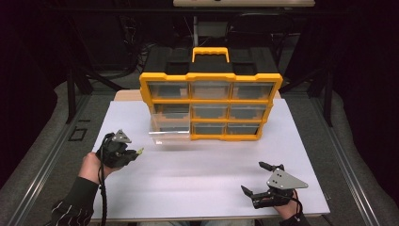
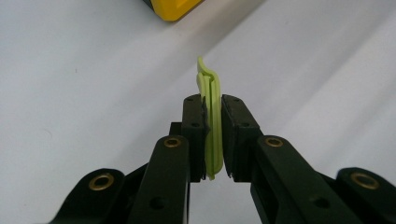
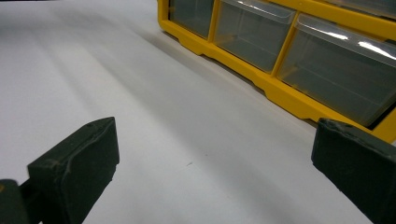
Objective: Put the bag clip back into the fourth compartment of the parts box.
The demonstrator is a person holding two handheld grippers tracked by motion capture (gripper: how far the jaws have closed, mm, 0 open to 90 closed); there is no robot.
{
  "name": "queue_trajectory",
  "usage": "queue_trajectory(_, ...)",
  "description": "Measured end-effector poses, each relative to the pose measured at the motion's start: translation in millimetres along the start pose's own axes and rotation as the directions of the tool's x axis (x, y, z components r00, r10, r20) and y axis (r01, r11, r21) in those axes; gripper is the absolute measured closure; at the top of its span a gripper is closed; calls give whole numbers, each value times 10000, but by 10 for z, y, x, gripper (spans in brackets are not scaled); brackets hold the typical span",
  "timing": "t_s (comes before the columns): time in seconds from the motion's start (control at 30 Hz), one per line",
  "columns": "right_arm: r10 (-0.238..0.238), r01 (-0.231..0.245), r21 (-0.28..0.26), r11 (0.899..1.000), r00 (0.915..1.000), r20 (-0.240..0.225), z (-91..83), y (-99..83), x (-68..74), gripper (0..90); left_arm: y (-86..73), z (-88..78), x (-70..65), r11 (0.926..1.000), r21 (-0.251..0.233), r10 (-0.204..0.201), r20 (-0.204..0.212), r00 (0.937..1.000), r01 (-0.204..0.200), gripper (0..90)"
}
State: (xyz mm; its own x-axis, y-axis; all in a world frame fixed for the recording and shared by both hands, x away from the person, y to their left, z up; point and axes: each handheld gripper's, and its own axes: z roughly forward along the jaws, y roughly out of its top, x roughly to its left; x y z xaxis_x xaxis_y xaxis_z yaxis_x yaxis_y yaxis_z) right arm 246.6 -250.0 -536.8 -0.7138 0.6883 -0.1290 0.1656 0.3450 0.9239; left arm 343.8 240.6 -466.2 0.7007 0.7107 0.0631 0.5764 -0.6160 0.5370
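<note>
Green clip (image 2: 213, 122) sits pinched in the left claw (image 2: 213, 105); right claw (image 1: 258, 178) spread wide, holding nothing.

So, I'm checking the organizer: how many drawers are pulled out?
1: the clear drawer at the organizer's bottom left sticks out. The other eight look pushed in.

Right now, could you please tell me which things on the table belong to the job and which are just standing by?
In the job:
- thin lime-green plastic clip, clamped in the left gripper
- clear plastic drawer, pulled out of the yellow-framed organiser box

Standing by:
- right gripper, open
- white table board
</note>
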Motion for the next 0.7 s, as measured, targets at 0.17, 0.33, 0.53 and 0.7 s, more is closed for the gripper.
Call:
queue_trajectory(0.17,-14,14,-1,10000,10000,4,-1,1,2,6,62,-38,46,9999,61,124,13,9999,-124,806)
queue_trajectory(0.33,-17,17,-10,10000,10000,14,-3,0,1,6,133,-104,117,9999,-84,100,-3,9999,-100,806)
queue_trajectory(0.53,-9,9,-7,10000,10000,15,-4,-1,-2,6,206,-211,147,9997,-113,236,-42,9997,-236,806)
queue_trajectory(0.7,-2,2,14,10000,10000,-8,-4,-1,-2,6,253,-285,166,9992,-184,361,101,9993,-359,806)
